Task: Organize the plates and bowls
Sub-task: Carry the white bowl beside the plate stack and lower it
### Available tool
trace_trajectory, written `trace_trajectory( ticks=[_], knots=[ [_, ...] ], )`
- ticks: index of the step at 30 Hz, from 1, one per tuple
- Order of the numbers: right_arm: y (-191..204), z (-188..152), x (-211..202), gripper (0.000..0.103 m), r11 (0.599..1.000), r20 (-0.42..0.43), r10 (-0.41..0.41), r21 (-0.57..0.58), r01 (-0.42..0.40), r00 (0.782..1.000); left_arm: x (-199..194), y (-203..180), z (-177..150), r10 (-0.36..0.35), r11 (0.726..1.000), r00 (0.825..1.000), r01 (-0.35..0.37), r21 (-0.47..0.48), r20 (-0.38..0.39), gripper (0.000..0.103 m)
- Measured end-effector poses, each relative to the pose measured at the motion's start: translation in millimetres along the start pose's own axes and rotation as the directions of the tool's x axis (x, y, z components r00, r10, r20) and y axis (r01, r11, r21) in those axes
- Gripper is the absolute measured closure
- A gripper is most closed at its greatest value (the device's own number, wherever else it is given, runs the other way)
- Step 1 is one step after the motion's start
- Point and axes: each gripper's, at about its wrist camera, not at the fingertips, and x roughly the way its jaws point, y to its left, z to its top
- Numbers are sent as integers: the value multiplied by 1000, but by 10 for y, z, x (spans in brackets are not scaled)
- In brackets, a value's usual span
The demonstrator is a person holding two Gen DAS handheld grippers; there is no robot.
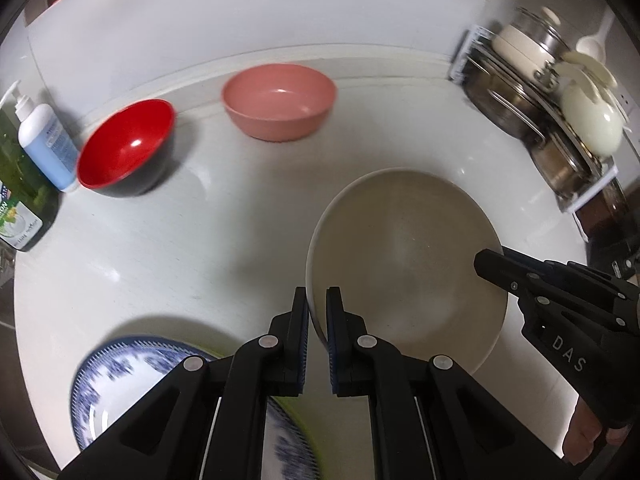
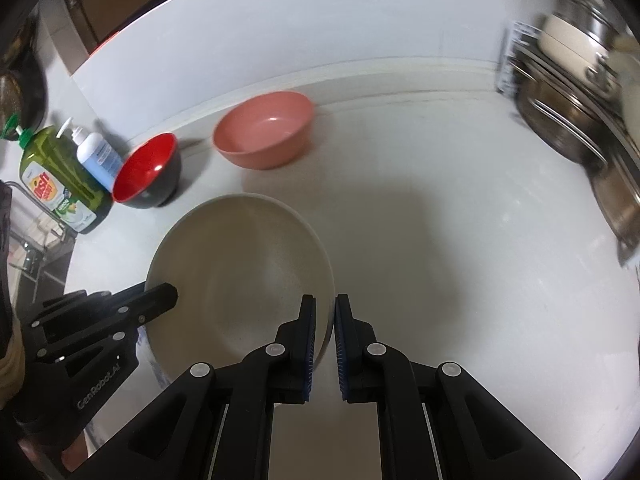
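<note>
Both grippers carry a large cream bowl [image 1: 404, 264] [image 2: 240, 264] above the white counter. My left gripper [image 1: 317, 292] is shut on its left rim, one pad inside the wall and one outside. My right gripper [image 2: 325, 300] is shut on the opposite rim the same way. Each shows in the other's view: the right gripper [image 1: 486, 260] at the far rim, the left gripper [image 2: 168, 294] likewise. Against the back wall stand a pink bowl [image 1: 279, 100] [image 2: 264, 134] and a red bowl with a black outside [image 1: 126, 146] [image 2: 148, 170]. A blue-and-white plate [image 1: 120, 376] lies below my left gripper, a green rim under it.
A blue pump bottle [image 1: 46, 144] [image 2: 98, 156] and a green dish-soap bottle [image 2: 60, 184] stand at the left end of the counter, next to the red bowl. A rack of pots and lids [image 1: 560, 120] [image 2: 580, 120] fills the right side. A sink faucet [image 2: 24, 248] lies beyond the left edge.
</note>
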Motion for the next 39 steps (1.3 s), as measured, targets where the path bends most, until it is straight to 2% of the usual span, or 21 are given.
trace_trajectory(
  ticks=[9, 20, 39],
  knots=[
    [-379, -288, -157, 92, 998, -15, -35, 48, 36, 999, 54, -366, -176, -24, 1000, 999, 25, 5, -24, 93],
    [-726, -491, -139, 92, 997, -57, -50, 56, 53, 997, 139, -634, -282, -8, 1000, 999, 9, 6, -46, 93],
    [-878, -603, -60, 92, 998, -85, -36, 44, 40, 996, 192, -761, -411, 3, 1000, 998, -5, -26, -69, 92]
  ],
)
